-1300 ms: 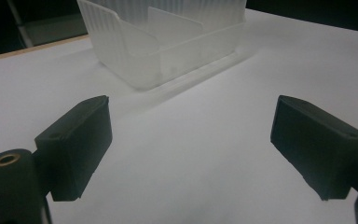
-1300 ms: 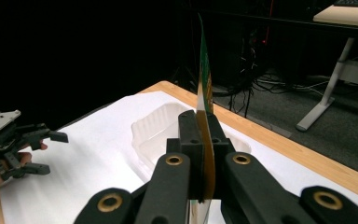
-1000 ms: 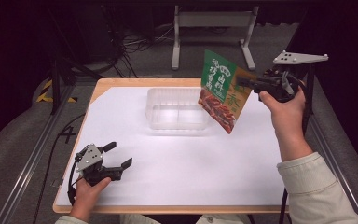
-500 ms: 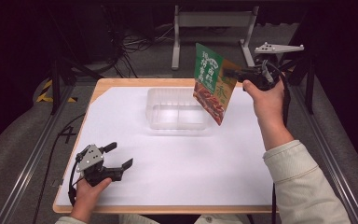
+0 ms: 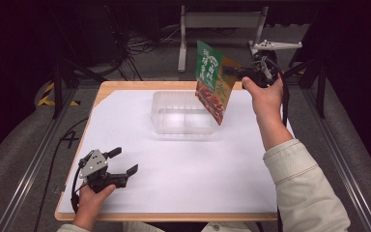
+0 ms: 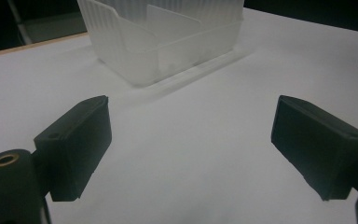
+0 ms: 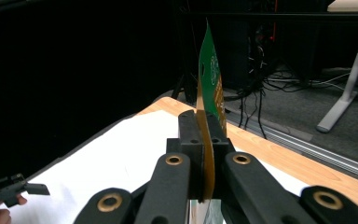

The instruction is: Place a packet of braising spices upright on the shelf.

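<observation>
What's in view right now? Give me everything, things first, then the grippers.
Pouch: one, green and red, held in the air over the tub's right end.
Tub: one, clear plastic with a divider, far middle of the sheet.
Sheet: one, white, covering the table.
Table: one, wooden.
Left gripper: one, black, jaws open, near left corner.
Right gripper: one, black, clamped on the pouch's edge.

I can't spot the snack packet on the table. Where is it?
In the high view the packet hangs off the table, clamped in the right gripper above the right end of the clear tray.
</observation>
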{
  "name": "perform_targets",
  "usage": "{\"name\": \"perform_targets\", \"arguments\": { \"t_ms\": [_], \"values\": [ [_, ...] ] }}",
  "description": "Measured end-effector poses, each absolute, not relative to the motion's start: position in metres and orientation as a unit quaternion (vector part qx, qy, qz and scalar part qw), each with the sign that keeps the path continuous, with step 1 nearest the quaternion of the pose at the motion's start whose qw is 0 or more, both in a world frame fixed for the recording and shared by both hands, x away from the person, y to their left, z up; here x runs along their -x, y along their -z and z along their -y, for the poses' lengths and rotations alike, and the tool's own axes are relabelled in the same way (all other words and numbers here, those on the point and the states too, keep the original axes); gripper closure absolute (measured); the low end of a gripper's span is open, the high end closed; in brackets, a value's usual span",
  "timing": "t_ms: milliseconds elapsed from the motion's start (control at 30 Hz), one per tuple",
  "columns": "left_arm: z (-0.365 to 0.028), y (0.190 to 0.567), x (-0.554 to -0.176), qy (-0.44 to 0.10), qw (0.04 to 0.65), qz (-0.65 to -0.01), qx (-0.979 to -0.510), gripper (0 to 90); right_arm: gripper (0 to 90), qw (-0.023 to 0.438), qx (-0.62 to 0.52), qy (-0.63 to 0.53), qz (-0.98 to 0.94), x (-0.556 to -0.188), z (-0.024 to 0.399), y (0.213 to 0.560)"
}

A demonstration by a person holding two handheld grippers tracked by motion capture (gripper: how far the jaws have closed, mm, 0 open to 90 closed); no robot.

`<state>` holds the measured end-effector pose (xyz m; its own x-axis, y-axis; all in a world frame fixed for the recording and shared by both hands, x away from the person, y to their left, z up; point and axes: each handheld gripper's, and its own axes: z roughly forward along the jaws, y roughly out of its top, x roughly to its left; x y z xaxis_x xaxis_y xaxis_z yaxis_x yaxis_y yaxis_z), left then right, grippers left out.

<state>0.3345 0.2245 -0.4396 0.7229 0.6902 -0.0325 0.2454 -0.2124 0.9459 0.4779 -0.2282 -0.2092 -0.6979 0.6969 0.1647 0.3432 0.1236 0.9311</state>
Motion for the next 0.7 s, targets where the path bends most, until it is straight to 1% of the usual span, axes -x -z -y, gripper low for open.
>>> {"name": "perform_targets", "arguments": {
  "t_ms": [700],
  "values": [
    [-0.224, 0.439, -0.336, -0.202, 0.548, -0.308, -0.751, 12.9, 90.0, 0.128, -0.337, -0.585, -0.727, -0.5, 0.213, 0.226]
  ]
}}
